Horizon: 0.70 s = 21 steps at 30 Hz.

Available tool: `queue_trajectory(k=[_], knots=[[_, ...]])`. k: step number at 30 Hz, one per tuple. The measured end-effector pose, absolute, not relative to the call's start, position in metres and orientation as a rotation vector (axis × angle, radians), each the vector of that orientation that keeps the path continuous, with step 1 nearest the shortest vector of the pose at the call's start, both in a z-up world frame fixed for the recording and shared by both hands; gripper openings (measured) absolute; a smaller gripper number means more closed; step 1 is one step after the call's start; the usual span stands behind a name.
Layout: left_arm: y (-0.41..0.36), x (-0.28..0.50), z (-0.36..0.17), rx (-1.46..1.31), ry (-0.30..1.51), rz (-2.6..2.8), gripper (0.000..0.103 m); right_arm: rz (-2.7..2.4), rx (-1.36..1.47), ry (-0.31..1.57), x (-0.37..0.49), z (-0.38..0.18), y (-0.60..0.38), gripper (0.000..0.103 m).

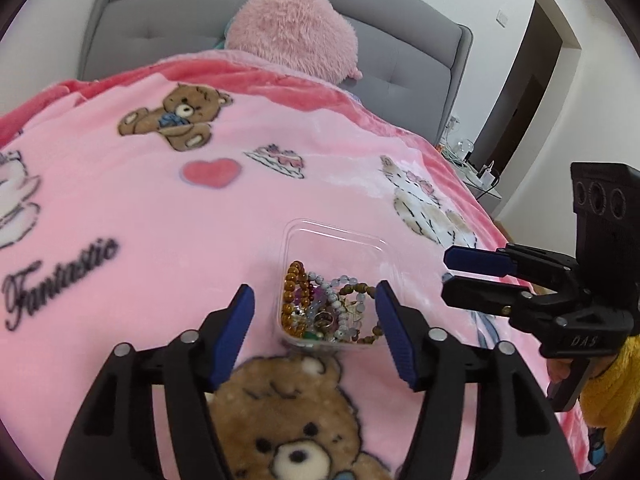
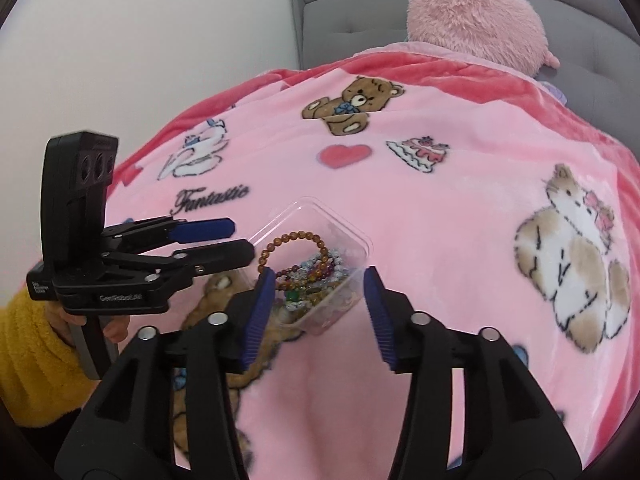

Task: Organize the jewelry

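A clear plastic box holds a tangle of bead bracelets in amber, purple, white and brown. It lies on the pink blanket and also shows in the right wrist view, with an amber bracelet on top. My left gripper is open and empty, just in front of the box. My right gripper is open and empty, its jaws wide before the box. It shows in the left wrist view right of the box. The left gripper shows in the right wrist view left of the box.
The pink cartoon blanket covers the bed. A fluffy pink pillow leans on the grey headboard. A bedside table with cables and a dark doorway are at the right.
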State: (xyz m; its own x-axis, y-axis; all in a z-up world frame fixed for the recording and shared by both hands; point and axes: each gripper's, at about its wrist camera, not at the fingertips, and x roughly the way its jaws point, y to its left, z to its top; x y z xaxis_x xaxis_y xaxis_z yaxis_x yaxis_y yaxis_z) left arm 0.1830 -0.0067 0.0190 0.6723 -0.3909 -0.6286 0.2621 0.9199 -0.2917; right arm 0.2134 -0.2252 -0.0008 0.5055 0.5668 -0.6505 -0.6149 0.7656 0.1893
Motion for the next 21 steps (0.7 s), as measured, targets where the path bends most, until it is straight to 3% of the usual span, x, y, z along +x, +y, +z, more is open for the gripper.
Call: queue_trajectory(k=[3,5,13,21], knots=[[-0.004,0.172,0.027,-0.165,0.72,-0.364,0.078,0.711,-0.044,0.727,0.206,0.002,-0.232,0.067],[-0.004,0.165,0.035,-0.152,0.697,-0.352,0.089,0.715,-0.035,0.723,0.203,0.004,-0.235,0.07],[-0.004,0.15,0.055,-0.115,0.658,-0.333,0.096,0.718,-0.06,0.684,0.19,0.011,-0.238,0.088],[-0.009,0.141,0.053,-0.018,0.66,-0.306,0.097,0.701,-0.076,0.688,0.186,0.008,-0.24,0.095]])
